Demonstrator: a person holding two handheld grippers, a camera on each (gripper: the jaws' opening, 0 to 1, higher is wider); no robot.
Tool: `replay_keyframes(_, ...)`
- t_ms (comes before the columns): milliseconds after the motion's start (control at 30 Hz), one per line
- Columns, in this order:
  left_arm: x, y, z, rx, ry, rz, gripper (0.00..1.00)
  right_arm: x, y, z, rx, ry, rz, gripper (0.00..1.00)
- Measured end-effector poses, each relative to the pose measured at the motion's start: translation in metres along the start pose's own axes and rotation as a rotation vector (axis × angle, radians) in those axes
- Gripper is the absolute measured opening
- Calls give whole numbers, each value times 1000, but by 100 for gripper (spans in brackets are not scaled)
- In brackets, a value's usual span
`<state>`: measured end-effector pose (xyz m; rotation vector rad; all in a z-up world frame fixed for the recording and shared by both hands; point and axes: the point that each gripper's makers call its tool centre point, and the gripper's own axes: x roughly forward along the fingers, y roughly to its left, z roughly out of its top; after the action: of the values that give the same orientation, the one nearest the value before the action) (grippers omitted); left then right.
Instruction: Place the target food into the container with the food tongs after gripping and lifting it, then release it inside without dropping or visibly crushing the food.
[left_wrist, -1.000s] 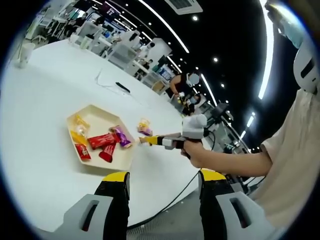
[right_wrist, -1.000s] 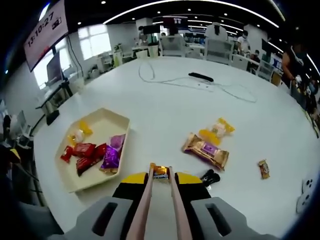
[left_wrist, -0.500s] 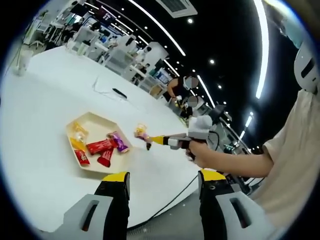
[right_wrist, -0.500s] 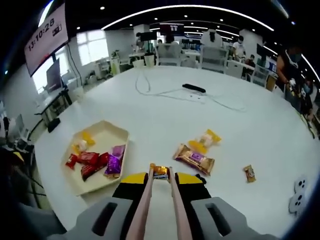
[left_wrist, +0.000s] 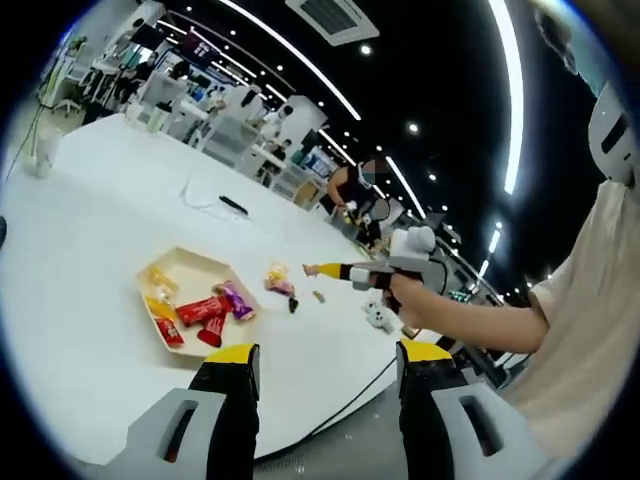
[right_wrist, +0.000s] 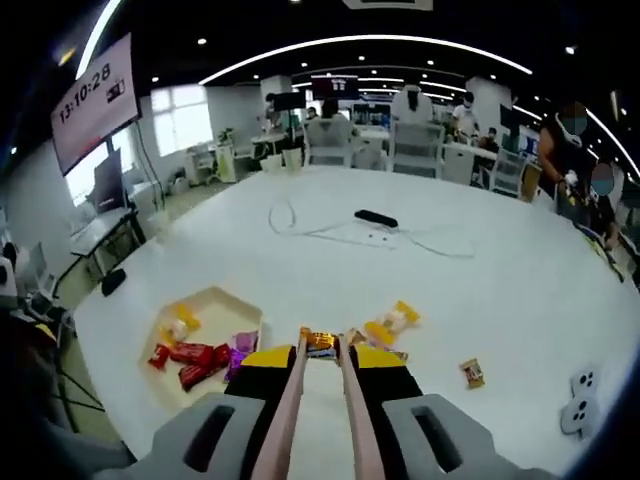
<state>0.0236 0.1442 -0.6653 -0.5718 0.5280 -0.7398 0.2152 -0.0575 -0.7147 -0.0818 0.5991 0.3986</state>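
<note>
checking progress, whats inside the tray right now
In the cream tray lie red wrapped snacks, a purple packet and yellow-wrapped pieces. The right gripper's yellow jaw covers the tray's near corner, so anything there is hidden.

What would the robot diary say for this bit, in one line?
phase: carry | right gripper: pink tongs shut on orange-wrapped candy | left gripper: open | cream hexagonal tray: below, candy not yet in

We are seeing a cream tray (right_wrist: 215, 301) on a white table (right_wrist: 480, 280), holding red (right_wrist: 190, 353), purple (right_wrist: 240, 344) and yellow (right_wrist: 180, 322) wrappers. Pinkish tongs (right_wrist: 320, 400) are gripping an orange-and-dark snack (right_wrist: 319, 341). Both the left gripper (left_wrist: 325, 385) and right gripper (right_wrist: 320, 352) are showing grey jaws with yellow-and-black tips. A black cable (right_wrist: 330, 228) is crossing the table.
</note>
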Motion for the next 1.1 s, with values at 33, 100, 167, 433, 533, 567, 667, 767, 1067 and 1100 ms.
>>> replay_keyframes(33, -3, -2, 3, 16, -2, 0, 55, -3, -1, 6, 3, -13, -2, 20)
replay_keyframes(100, -5, -3, 5, 22, -4, 0, 55, -6, -1, 12, 0, -27, -6, 20)
replay_keyframes(167, -7, -4, 7, 32, -9, -1, 55, -9, 0, 15, -2, -35, -7, 20)
replay_keyframes(433, -12, -14, 13, 64, -28, -9, 55, -27, 1, 30, -6, -77, -12, 20)
replay_keyframes(533, -14, -17, 13, 70, -37, -11, 55, -33, 0, 36, -11, -93, -14, 20)
replay_keyframes(567, -14, -18, 13, 73, -40, -12, 55, -35, 0, 39, -13, -101, -16, 20)
replay_keyframes(667, -17, -20, 12, 76, -46, -12, 55, -40, -1, 45, -15, -116, -19, 20)
replay_keyframes(767, -18, -22, 10, 81, -50, -13, 55, -44, 0, 48, -16, -128, -19, 20)
replay_keyframes(1067, -26, -25, 9, 82, -65, -7, 55, -53, 7, 52, -19, -149, -10, 20)
replay_keyframes(1100, -28, -24, 9, 81, -67, -4, 55, -56, 8, 56, -26, -162, -13, 20)
